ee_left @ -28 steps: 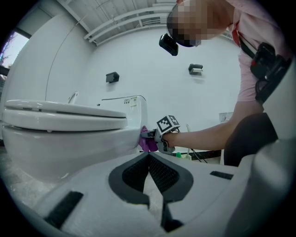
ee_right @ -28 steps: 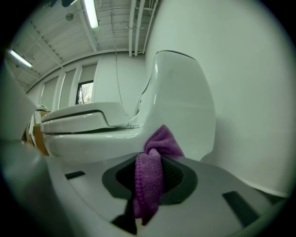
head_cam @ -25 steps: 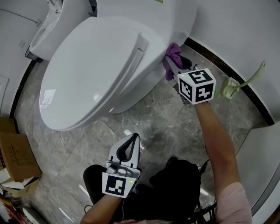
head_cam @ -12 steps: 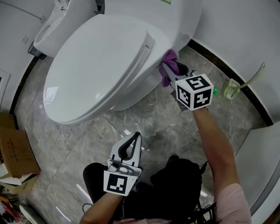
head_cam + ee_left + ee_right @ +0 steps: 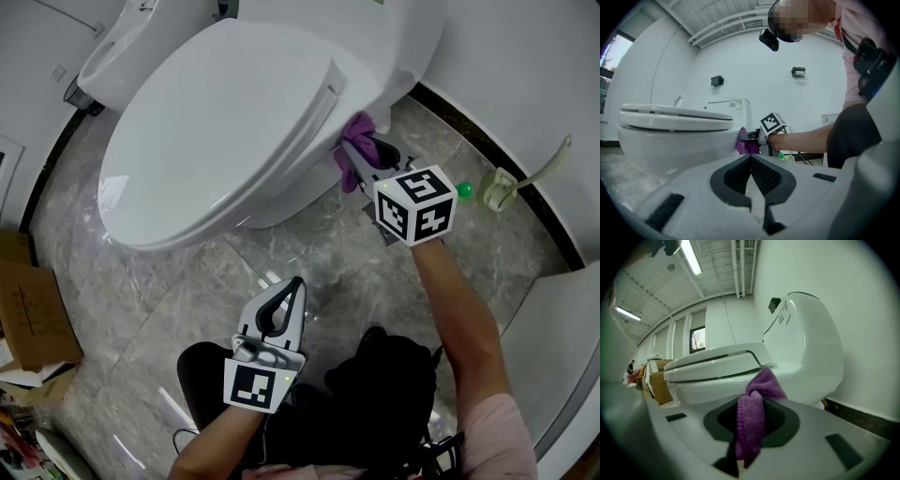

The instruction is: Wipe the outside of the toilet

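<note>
1. Head view: the right gripper [image 5: 354,155] pinches a purple cloth [image 5: 359,129] against the right flank of the toilet [image 5: 216,112], under the seat.
2. The left gripper [image 5: 284,298], jaws pressed together on nothing, hangs near the person, well apart.
3. Risk: dragging round the curve may pull the bunched cloth from the pinch, so bare jaws scrape.
4. The toilet is glossy white, lid shut.
</note>
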Tool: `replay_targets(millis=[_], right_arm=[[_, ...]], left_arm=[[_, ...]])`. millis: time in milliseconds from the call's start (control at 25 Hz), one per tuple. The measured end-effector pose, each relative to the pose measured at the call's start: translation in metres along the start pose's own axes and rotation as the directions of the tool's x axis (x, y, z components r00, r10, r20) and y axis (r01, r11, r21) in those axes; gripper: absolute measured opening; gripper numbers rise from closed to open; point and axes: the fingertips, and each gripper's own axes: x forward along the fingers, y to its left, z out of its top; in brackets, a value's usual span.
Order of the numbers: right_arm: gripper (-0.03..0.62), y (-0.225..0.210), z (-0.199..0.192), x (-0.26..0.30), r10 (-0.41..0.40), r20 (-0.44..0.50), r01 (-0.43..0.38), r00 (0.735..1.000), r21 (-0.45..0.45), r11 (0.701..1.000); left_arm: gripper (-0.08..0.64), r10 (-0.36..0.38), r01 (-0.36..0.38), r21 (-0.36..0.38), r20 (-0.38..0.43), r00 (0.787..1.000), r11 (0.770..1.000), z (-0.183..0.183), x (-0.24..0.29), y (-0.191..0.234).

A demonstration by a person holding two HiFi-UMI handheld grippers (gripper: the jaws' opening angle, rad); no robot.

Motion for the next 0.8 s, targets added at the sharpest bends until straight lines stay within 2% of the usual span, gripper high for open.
replay_targets(millis=[800], right_arm=[[0.080,0.080,-0.006,-0.003,0.153,-0.019,-0.153,0.988,0.012,0.988]], left_arm=[[0.003,0.022,-0.022,-0.003,0.017,1.000,1.000,0.002,-0.023,0.006]])
